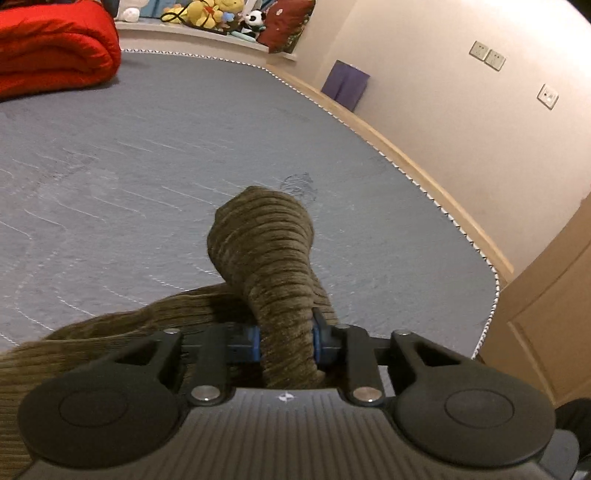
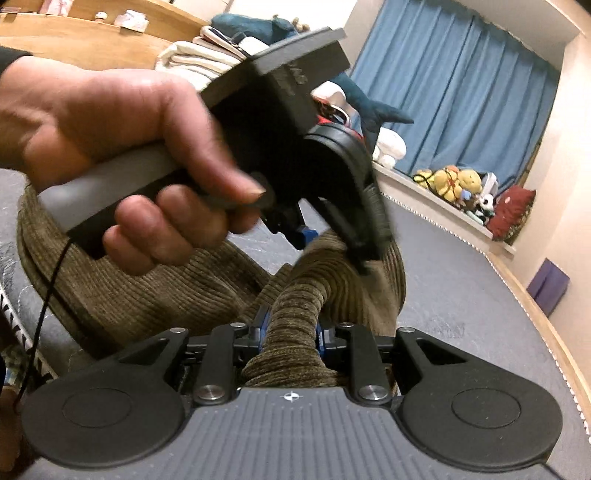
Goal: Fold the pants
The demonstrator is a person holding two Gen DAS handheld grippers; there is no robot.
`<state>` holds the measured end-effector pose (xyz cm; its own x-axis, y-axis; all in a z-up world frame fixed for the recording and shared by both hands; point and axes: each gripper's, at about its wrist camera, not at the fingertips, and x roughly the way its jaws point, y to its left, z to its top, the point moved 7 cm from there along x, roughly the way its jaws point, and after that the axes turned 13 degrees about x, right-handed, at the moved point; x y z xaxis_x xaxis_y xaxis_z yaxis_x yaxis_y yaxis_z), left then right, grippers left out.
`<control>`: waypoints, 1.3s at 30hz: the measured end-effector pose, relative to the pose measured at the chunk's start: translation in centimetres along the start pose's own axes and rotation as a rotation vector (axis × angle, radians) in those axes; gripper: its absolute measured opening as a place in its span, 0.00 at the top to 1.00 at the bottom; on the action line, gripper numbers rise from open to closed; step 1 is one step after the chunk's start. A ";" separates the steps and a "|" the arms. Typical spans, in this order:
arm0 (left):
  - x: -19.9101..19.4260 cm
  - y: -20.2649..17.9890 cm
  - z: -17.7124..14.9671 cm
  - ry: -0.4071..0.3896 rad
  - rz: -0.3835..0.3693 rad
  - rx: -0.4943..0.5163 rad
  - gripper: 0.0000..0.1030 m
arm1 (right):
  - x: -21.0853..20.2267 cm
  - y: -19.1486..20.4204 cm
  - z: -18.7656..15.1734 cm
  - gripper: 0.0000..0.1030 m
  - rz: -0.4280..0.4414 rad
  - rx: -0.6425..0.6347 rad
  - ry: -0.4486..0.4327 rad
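The pants (image 1: 266, 254) are olive-brown corduroy, lying on a grey quilted mattress (image 1: 147, 155). In the left wrist view my left gripper (image 1: 286, 341) is shut on a bunched roll of the fabric that rises between its blue pads and droops forward. The rest of the cloth trails off to the lower left. In the right wrist view my right gripper (image 2: 291, 339) is shut on another thick bunch of the pants (image 2: 295, 314). Just ahead of it a hand (image 2: 122, 147) holds the left gripper (image 2: 314, 236), which pinches the same fabric close by.
A folded red quilt (image 1: 55, 48) lies at the mattress's far left. Plush toys (image 1: 214, 14) and a red cushion sit on a ledge beyond. A wooden bed rim (image 1: 424, 166), a purple box (image 1: 345, 85) and a wall bound the right side. Blue curtains (image 2: 461, 92) hang behind.
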<state>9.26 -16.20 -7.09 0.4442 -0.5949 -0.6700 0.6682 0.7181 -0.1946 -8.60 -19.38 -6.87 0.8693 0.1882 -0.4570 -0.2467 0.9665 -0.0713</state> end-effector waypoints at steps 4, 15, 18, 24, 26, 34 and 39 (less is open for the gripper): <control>-2.1 1.5 -0.2 -0.024 0.016 -0.006 0.78 | -1.0 1.1 1.6 0.47 0.095 0.072 -0.007; -14.7 11.4 -3.5 -0.127 0.102 -0.094 0.80 | -3.4 -2.2 9.8 0.23 0.527 0.523 -0.124; -18.9 15.4 -6.0 -0.135 0.180 -0.142 0.80 | 0.4 -4.1 10.1 0.21 0.444 0.625 -0.063; -23.0 23.0 -12.6 0.001 0.327 -0.334 0.78 | 9.3 -3.4 5.7 0.20 0.362 0.794 0.228; -23.6 24.6 -14.2 0.042 0.349 -0.374 0.70 | 11.8 -2.8 3.6 0.20 0.336 0.858 0.340; -24.0 27.2 -16.3 0.081 0.352 -0.502 0.10 | 16.1 -0.4 -0.2 0.17 0.345 0.944 0.519; -21.3 27.7 -18.5 0.162 0.283 -0.531 0.03 | 16.9 0.9 -0.1 0.14 0.398 0.900 0.544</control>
<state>7.30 23.07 -11.42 0.4364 -0.3232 -0.8397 0.1315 0.9462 -0.2958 5.85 -15.35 -14.74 0.4407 0.6230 -0.6462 0.1252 0.6702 0.7315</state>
